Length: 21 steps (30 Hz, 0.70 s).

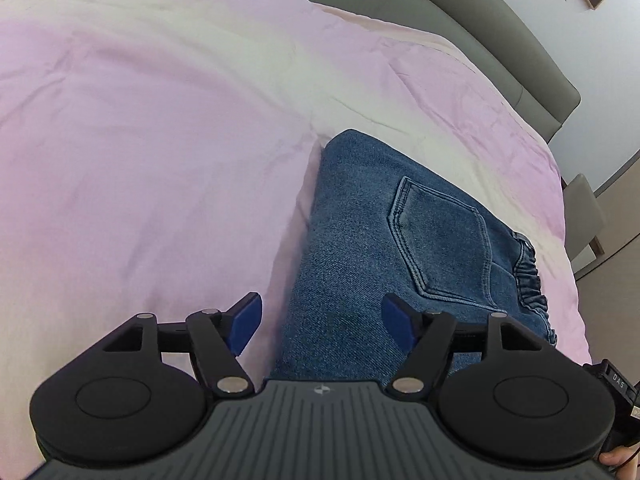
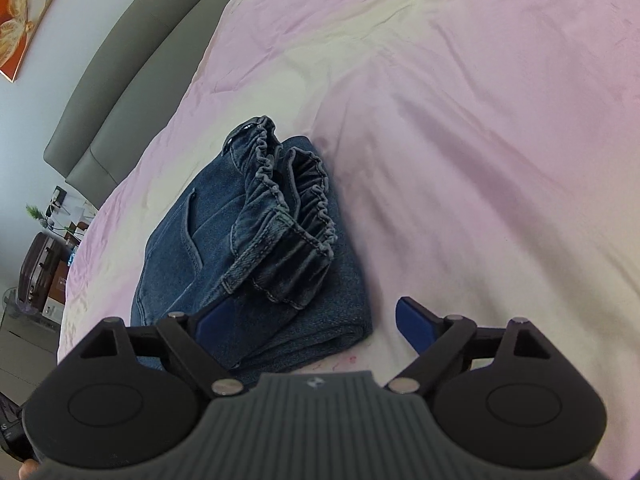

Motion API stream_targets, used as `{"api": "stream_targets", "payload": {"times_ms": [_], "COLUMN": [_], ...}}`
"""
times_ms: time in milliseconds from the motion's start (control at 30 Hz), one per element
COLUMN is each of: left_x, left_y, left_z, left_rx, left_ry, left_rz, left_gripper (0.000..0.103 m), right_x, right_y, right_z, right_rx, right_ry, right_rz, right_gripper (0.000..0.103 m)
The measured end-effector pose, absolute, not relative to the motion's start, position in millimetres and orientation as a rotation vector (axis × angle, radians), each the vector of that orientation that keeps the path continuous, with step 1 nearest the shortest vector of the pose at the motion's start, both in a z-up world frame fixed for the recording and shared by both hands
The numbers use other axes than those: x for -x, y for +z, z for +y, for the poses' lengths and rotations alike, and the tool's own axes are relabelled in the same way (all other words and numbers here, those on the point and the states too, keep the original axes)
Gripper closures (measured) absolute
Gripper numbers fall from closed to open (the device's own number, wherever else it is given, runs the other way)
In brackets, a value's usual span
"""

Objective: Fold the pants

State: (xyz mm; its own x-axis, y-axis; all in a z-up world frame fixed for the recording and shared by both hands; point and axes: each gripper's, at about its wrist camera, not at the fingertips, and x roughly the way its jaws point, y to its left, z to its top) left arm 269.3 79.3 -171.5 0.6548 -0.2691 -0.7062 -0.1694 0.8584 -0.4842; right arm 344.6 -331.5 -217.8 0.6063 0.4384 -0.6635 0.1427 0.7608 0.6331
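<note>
your blue denim pants with the gathered elastic waistband (image 2: 256,248) lie folded into a compact stack on the pale pink bedsheet (image 2: 480,140), near the bed's grey padded headboard (image 2: 120,80), back pocket (image 1: 440,240) facing up. your left tongs (image 1: 322,326) are spread wide with nothing between the blue pads, hovering over the near end of the bundle; your right tongs (image 2: 308,330) are likewise released and gripping nothing, straddling the stack's near corner by the layered edges. the fold looks close to finished, so the job in hand is probably tidying — the waistband (image 2: 292,216) sits puffed and slightly open on top, which could let the stack spring apart. if you press or tuck, come down flat on the denim rather than pinching a single layer, and keep the two tongs on opposite ends so the bundle doesn't skew. avoid catching the sheet underneath — it is loose and wrinkled and would drag along.
</note>
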Motion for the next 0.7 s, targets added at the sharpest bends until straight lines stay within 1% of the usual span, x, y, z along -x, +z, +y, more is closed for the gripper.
{"api": "stream_targets", "payload": {"times_ms": [33,67,100,167,300,400,433,500,533,567,600,700], "left_x": [-274,-279,-283,-289,-302,-312,-315,-319,-320,-321,-321,-319], "left_y": [-175,-179,-183,-191,-206,-215,-217,-222,-224,-227,-229,-225], "left_z": [79,79,79,82,93,98,99,101,102,103,104,101], "left_rx": [0.554,0.560,0.570,0.606,0.692,0.734,0.746,0.775,0.793,0.818,0.845,0.822], "left_ry": [-0.066,-0.080,-0.099,-0.119,-0.158,-0.186,-0.198,-0.218,-0.229,-0.241,-0.243,-0.239], "left_rz": [0.874,0.881,0.887,0.887,0.902,0.912,0.914,0.921,0.925,0.929,0.934,0.930], "left_gripper": [0.023,0.023,0.023,0.019,0.015,0.015,0.016,0.021,0.028,0.040,0.041,0.051], "right_x": [-348,-352,-355,-361,-370,-382,-385,-394,-397,-399,-400,-401], "right_y": [-222,-226,-231,-241,-253,-261,-263,-265,-267,-268,-268,-264], "right_z": [-330,-329,-328,-327,-332,-331,-331,-327,-327,-326,-327,-327], "right_rx": [-0.718,-0.724,-0.730,-0.755,-0.806,-0.835,-0.845,-0.846,-0.849,-0.851,-0.853,-0.850], "right_ry": [0.197,0.205,0.210,0.222,0.265,0.278,0.287,0.309,0.312,0.313,0.315,0.319], "right_rz": [0.920,0.922,0.923,0.922,0.919,0.925,0.925,0.926,0.930,0.934,0.939,0.956], "right_gripper": [0.018,0.013,0.012,0.009,0.006,0.007,0.008,0.019,0.020,0.022,0.024,0.031]}}
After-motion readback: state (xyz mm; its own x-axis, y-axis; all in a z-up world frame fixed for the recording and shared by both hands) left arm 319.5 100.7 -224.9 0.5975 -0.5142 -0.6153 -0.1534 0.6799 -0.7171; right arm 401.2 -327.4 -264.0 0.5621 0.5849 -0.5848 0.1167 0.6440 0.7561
